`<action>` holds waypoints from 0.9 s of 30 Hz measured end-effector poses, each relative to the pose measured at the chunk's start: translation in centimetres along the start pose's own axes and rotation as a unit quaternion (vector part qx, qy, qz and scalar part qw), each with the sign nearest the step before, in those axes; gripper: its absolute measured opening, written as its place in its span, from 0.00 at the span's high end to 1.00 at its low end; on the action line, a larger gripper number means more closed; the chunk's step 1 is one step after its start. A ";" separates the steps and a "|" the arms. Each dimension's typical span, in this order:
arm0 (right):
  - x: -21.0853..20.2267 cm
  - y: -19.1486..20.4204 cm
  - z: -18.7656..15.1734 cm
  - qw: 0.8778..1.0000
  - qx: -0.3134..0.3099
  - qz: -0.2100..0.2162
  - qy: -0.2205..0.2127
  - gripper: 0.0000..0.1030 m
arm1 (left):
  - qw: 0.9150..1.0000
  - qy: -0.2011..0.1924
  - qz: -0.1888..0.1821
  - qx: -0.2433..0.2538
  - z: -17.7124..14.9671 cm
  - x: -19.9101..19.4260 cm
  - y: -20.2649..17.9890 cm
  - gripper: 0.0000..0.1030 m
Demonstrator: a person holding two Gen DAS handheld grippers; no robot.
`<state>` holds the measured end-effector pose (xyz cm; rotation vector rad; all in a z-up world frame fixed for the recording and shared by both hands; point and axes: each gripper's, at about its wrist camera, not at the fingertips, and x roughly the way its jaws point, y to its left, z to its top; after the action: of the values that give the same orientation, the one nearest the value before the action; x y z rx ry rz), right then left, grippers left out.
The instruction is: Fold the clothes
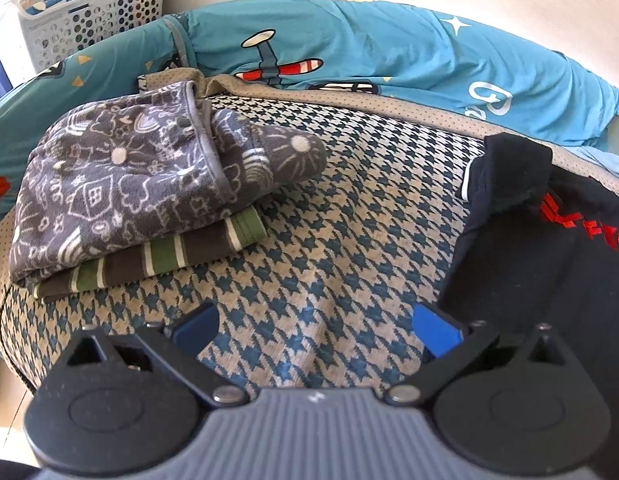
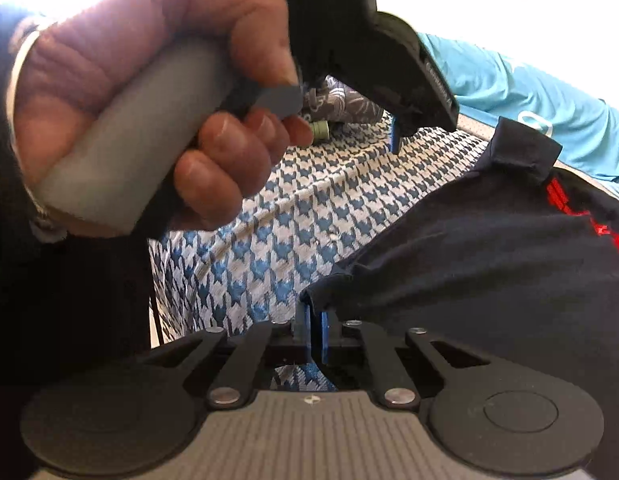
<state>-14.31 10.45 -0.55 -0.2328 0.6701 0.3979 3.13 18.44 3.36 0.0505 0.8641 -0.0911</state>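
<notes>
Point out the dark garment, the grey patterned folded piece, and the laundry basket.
dark garment [image 1: 549, 280]: left wrist view, its flat body.
grey patterned folded piece [image 1: 121, 184]: left wrist view, its top face.
laundry basket [image 1: 93, 20]: left wrist view, its perforated wall.

A black garment [image 1: 557, 264] with red lettering lies spread on the houndstooth cover [image 1: 329, 240], ahead and to the right of the left gripper [image 1: 315, 334]; its folded-over sleeve with a white-striped cuff [image 1: 505, 172] points away from the tool. A corner of its hem [image 2: 323, 298] sits pinched between the right gripper's [image 2: 314, 338] blue pads. Ahead and to the left of the left gripper, 2 folded pieces are stacked: a grey doodle-print fleece [image 1: 121, 184] on top of a green-and-brown striped garment [image 1: 169, 254].
</notes>
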 end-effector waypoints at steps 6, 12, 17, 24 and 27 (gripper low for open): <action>-0.2 -0.2 -0.3 1.000 0.004 0.017 0.000 0.86 | 1.000 -0.002 0.000 0.018 -0.2 0.0 -1.4 0.00; -1.5 -2.0 -0.9 0.999 0.037 0.007 -0.006 0.84 | 0.999 -0.005 -0.011 0.044 -0.6 -0.2 -3.4 0.00; -2.6 -4.1 -1.5 0.997 0.079 -0.017 -0.010 0.77 | 0.997 -0.008 -0.029 0.073 -1.3 -0.2 -5.4 0.00; -4.6 -7.8 -3.3 0.985 0.141 -0.101 -0.011 0.72 | 0.991 -0.007 -0.045 0.123 -2.8 0.0 -8.6 0.00; -5.9 -9.6 -4.0 0.976 0.166 -0.140 -0.016 0.65 | 0.988 -0.005 -0.056 0.144 -3.6 0.0 -10.0 0.00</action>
<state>-16.62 -1.24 1.01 -0.0011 0.6505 0.0157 -0.57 8.79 0.95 0.2729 0.8385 -0.3206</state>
